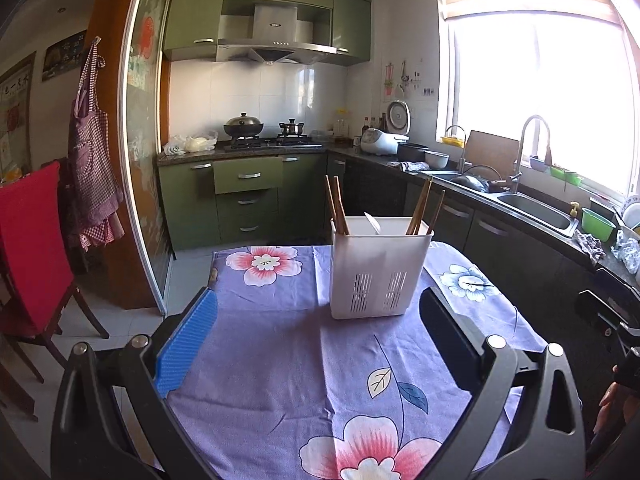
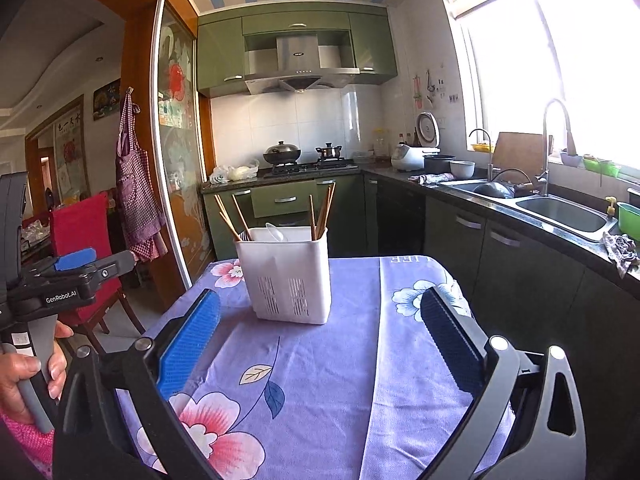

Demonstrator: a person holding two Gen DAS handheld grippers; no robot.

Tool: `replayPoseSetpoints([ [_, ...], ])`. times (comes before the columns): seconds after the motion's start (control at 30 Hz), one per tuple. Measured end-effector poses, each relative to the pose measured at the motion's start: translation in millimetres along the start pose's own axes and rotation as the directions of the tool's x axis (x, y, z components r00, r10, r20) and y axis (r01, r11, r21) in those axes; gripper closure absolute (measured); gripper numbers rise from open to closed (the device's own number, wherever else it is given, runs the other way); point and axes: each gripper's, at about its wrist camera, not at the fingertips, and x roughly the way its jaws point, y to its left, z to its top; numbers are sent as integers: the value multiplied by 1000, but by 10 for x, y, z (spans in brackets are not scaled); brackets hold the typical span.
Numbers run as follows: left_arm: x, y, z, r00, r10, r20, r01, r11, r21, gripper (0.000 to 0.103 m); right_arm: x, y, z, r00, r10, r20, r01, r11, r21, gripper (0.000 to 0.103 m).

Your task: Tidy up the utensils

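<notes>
A white slotted utensil holder (image 1: 378,268) stands upright on the table with the purple flowered cloth (image 1: 280,352). Wooden chopsticks (image 1: 336,206) lean in its left compartment, more chopsticks (image 1: 424,208) in its right, and a white spoon (image 1: 373,222) in the middle. My left gripper (image 1: 318,304) is open and empty, just short of the holder. In the right wrist view the holder (image 2: 288,276) stands ahead and left, with chopsticks (image 2: 234,218) and the spoon (image 2: 275,232). My right gripper (image 2: 320,312) is open and empty. The left gripper (image 2: 76,260) shows at the left edge.
A red-covered chair (image 1: 32,248) stands left of the table. The kitchen counter with a double sink (image 1: 532,208) and a green bowl (image 1: 598,224) runs along the right. Green cabinets and a stove (image 1: 272,142) with pots are at the back.
</notes>
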Motion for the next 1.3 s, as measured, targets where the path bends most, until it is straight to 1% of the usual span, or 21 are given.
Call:
replayPoseSetpoints([
  [0.07,-55,37,-75,1000,2,9,-1,1000,-17,7,-42,-2,-22,1000,-6,8,6,1000,7,5],
  [0.13,-75,62,-114,1000,2,-2,-2,1000,-24,7,-43,-19,4,1000,-14,10,14,1000,8,5],
  [0.23,-84,74,-152,1000,12,-21,-13,1000,-15,7,-36,-37,35,999,-34,11,34,999,10,5],
  [0.37,-143,104,-189,1000,19,-24,-20,1000,-22,7,-41,-32,57,999,-39,6,39,999,8,5],
  [0.73,-347,137,-169,999,33,5,-33,999,-30,7,-15,53,101,1000,-31,-4,31,999,-12,5],
  [1.3,-377,137,-159,1000,30,4,-30,999,-26,7,-43,30,122,999,-32,0,32,999,-12,5],
])
